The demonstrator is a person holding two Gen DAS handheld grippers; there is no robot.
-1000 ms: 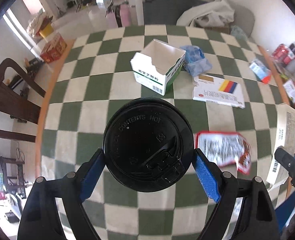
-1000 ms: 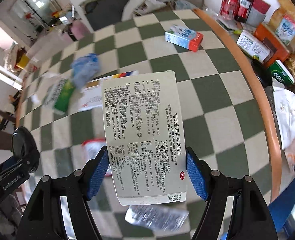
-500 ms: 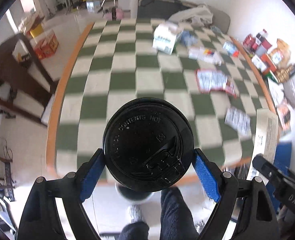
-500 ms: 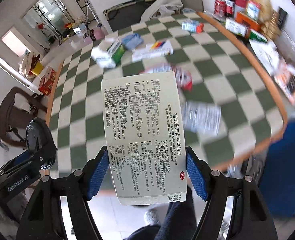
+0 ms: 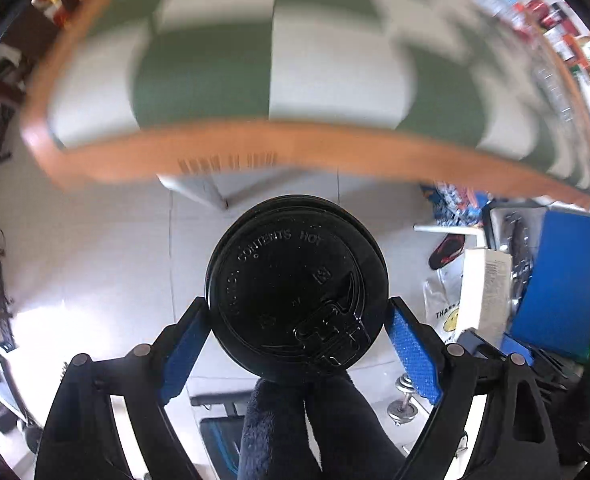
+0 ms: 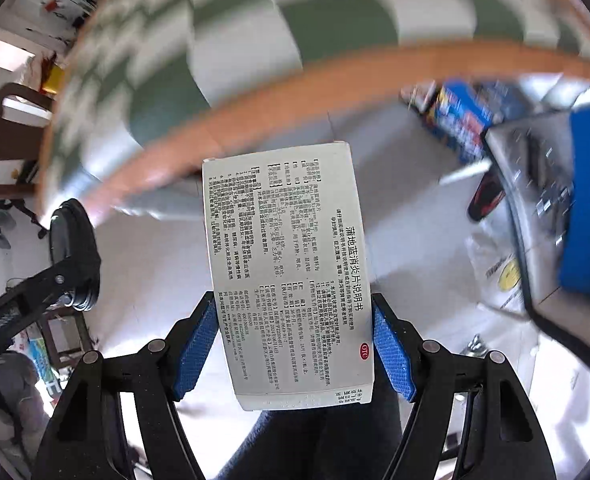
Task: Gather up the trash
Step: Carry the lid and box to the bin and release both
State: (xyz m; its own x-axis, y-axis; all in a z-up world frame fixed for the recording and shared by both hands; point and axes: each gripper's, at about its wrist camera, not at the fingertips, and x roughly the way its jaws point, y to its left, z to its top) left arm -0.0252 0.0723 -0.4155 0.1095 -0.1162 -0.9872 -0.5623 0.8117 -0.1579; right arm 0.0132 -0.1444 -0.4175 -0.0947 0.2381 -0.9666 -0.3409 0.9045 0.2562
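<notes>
Both grippers are swinging off the checkered table [image 5: 335, 148]: our left gripper [image 5: 297, 334] is clamping the black cup lid [image 5: 295, 292], our right gripper [image 6: 293, 346] the medicine box [image 6: 287, 280], long axis pointing forward, floorward; no bin is showing.

I am seeing open pale floor [image 5: 95, 248] lying free below the near edge of the surface [image 5: 295, 152], wide enough for either gripper to pass. Toward the right the room is tightening: a blue panel [image 5: 567, 280], a white printed bag [image 5: 443, 312] and a dark red shoe [image 5: 447, 252] are crowding the floor there. The person's dark trouser legs [image 5: 315, 428] are standing directly under me. A brown chair [image 6: 11, 140] is blocking the surface's left edge.
</notes>
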